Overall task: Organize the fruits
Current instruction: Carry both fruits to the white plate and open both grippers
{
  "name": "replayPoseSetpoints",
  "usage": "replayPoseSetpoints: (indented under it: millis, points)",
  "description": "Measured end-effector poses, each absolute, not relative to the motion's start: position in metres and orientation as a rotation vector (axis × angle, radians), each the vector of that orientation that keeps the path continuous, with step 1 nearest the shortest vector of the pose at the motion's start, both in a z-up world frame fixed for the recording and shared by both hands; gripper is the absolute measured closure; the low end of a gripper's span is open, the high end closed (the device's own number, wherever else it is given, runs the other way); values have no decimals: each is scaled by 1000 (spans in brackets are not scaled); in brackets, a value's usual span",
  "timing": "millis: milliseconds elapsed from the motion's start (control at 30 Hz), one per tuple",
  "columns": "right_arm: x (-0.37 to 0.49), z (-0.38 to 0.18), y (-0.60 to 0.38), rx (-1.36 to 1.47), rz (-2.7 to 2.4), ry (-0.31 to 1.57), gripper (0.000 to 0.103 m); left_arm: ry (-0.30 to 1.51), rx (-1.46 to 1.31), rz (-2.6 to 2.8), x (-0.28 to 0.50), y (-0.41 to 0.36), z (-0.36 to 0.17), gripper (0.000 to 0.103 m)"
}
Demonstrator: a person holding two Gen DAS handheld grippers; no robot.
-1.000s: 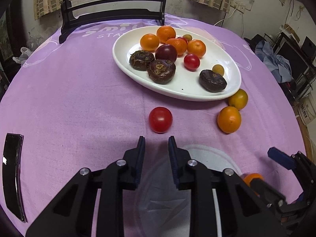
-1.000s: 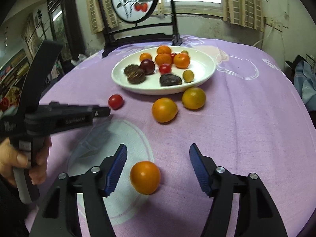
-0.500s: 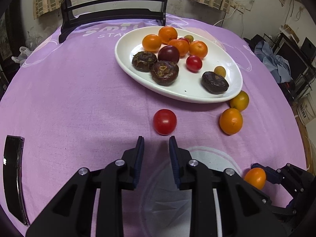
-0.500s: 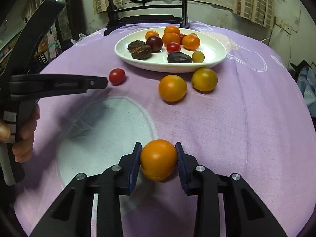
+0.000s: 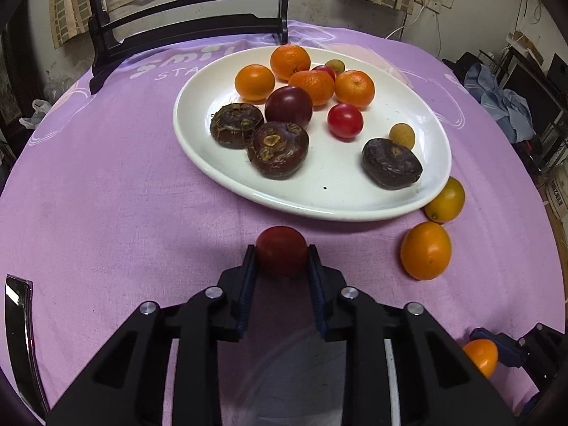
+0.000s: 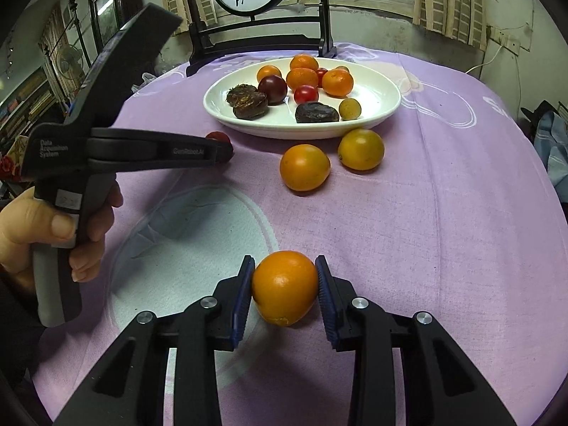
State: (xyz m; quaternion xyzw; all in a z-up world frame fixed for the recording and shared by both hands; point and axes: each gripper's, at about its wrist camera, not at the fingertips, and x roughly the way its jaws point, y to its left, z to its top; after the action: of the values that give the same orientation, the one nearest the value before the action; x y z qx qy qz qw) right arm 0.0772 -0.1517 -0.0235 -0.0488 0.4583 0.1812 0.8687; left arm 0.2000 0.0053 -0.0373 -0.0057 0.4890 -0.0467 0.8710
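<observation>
A red tomato (image 5: 281, 245) sits on the purple cloth just in front of the white plate (image 5: 319, 209), with my left gripper (image 5: 281, 250) shut on it, pads against its sides. In the right wrist view that gripper (image 6: 223, 149) reaches in from the left and hides most of the tomato (image 6: 217, 136). My right gripper (image 6: 285, 271) is shut on an orange fruit (image 6: 284, 287) near the front of the table. The plate (image 6: 301, 132) holds several oranges, dark fruits and small tomatoes.
Two loose fruits lie by the plate's right rim: an orange one (image 5: 426, 250) and a yellower one (image 5: 445, 200). A black wooden stand (image 6: 255, 41) with a round panel stands behind the plate. A person's hand (image 6: 35, 227) holds the left gripper's handle. A dark shiny strip (image 5: 17, 319) lies at the left edge.
My left gripper moved forward until the red tomato sat between its fingertips. My right gripper went from wide open to shut on the orange fruit and has held still since.
</observation>
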Motion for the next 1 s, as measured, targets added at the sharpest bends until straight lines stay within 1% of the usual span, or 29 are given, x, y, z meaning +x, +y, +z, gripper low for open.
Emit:
replayPoseSetpoints:
  millis: [233, 500, 633, 800, 1000]
  points:
    - [75, -22, -152, -98, 384, 943, 68, 1029, -41, -113, 191, 12, -36, 76]
    - [77, -8, -163, -11, 397, 901, 68, 936, -10, -213, 155, 3, 9, 76]
    - [82, 16, -167, 30, 406, 829, 68, 907, -18, -235, 157, 2, 25, 76]
    - [123, 42, -162, -4, 397, 784, 68, 912, -32, -224, 180, 3, 27, 76]
    - [193, 29, -162, 127, 363, 836, 68, 937, -58, -192, 223, 2, 14, 76]
